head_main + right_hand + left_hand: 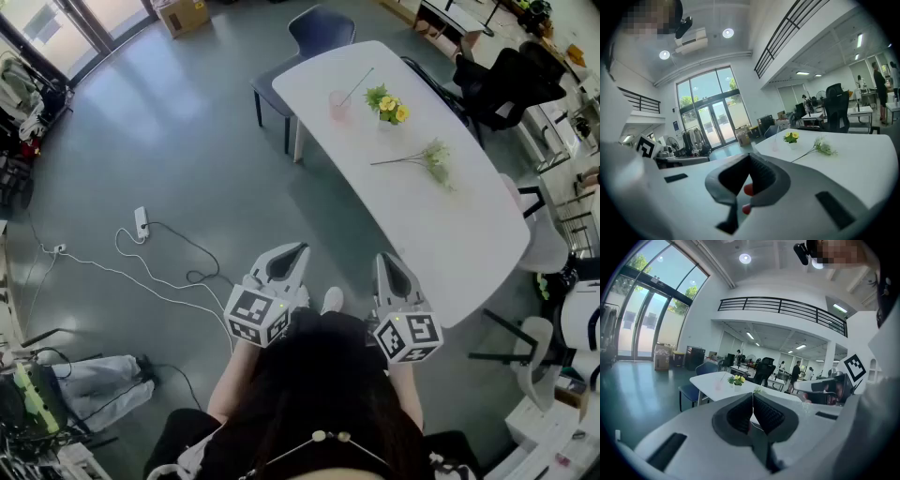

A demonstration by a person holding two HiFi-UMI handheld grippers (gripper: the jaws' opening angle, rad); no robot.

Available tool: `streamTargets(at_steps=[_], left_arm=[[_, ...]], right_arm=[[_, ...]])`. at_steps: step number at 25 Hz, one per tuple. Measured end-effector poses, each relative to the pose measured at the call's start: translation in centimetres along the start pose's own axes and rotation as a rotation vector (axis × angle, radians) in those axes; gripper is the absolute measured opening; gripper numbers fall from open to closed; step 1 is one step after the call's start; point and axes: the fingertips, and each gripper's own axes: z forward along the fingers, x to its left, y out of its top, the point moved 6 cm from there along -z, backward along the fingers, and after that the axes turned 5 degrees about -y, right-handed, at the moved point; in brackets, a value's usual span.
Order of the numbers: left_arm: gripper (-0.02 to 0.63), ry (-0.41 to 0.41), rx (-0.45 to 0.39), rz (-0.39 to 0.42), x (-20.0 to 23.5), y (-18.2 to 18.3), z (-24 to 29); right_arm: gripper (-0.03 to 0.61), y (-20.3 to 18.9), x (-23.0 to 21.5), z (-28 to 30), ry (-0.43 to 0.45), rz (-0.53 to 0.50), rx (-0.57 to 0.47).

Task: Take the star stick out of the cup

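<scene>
Far off in the head view, a pale pink cup [337,105] stands near the far end of a white oval table [469,244], with the thin star stick [357,84] leaning out of it to the right. My left gripper [298,249] and right gripper [386,259] hang low over the floor in front of the person, well short of the table, both shut and empty. In the left gripper view the jaws meet at the left gripper [752,395], with the cup [718,386] small beyond them. From the right gripper [749,157] the cup [775,146] shows small and distant.
A pot of yellow flowers [389,106] stands just right of the cup, and a loose flower sprig [424,157] lies mid-table. A blue chair [319,30] sits at the table's far end, black office chairs [497,80] to its right. Cables and a power strip [142,221] lie on the floor to the left.
</scene>
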Motion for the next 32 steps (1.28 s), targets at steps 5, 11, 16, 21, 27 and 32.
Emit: streamTargets(at_steps=[5,11,16,21,27,32], left_arm=[[0.008,0.010,-0.001,-0.007,1.5,0.0,-0.6],[0.008,0.022,-0.010,-0.021,3.2,-0.4,-2.5],[0.008,0.017,0.007,-0.022,5.0,-1.3,-3.8],[0.008,0.009,0.014,-0.032,6.1,-1.1,-3.6],[0.008,0.031,0.040,-0.049,8.6,-1.2,-2.3],[0.008,0.062,0.048,-0.050,11.5,0.2,1.2]], right_arm=[[0.003,0.0,1.1,1.1,0.001,-0.005,0.001],[0.003,-0.8,3.3,1.9,0.017,-0.004,0.023],[0.003,-1.6,5.8,2.9,0.047,-0.017,0.027],[0.004,-1.3,5.9,4.0,0.044,0.019,0.026],[0.005,-1.2,4.3,7.4,0.014,0.012,0.053],[0.005,1.3,-0.1,12.3,-0.056,-0.024,0.052]])
